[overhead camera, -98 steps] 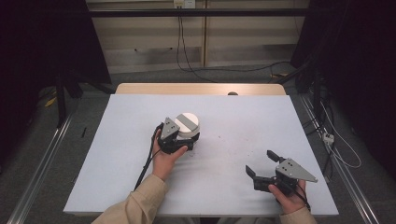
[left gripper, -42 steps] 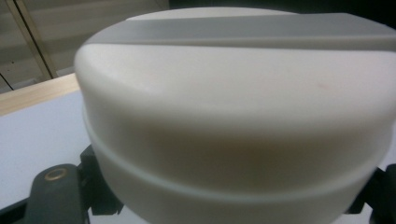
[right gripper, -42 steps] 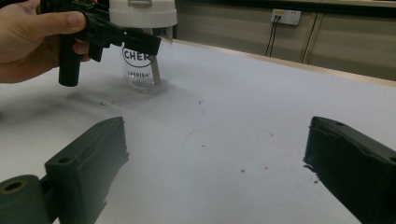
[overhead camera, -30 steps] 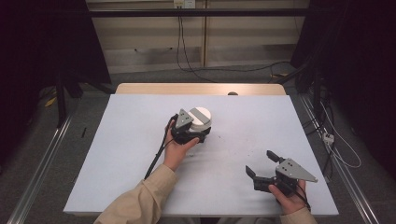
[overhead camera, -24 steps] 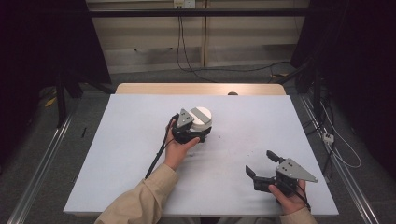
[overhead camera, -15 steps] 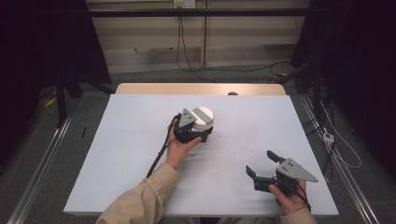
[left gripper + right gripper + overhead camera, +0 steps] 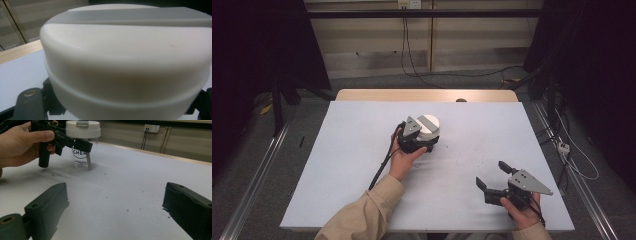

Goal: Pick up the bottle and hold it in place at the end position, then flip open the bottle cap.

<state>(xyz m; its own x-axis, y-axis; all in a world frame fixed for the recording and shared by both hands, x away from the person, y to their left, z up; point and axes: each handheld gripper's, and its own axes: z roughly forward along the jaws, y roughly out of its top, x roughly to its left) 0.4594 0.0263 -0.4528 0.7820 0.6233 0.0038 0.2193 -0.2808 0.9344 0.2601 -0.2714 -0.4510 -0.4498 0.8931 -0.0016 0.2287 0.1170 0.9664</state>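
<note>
- The left gripper [image 7: 424,142] is held out over the middle of the table, its jaws closed.
- The right gripper [image 7: 492,176] rests near the person, its jaws wide apart.

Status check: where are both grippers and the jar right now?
Left gripper shut on jar, fingers just under the white lid. Right gripper open, idle on table. Nothing in the way.

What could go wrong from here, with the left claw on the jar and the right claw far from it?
1. The left claw grips the clear jar just under its white lid. On smooth plastic the grip may slip.
2. The right claw rests open near the table's front edge, so nothing steadies the jar; a pull might tip it.
3. The left claw's cable trails across the table and may snag.
</note>
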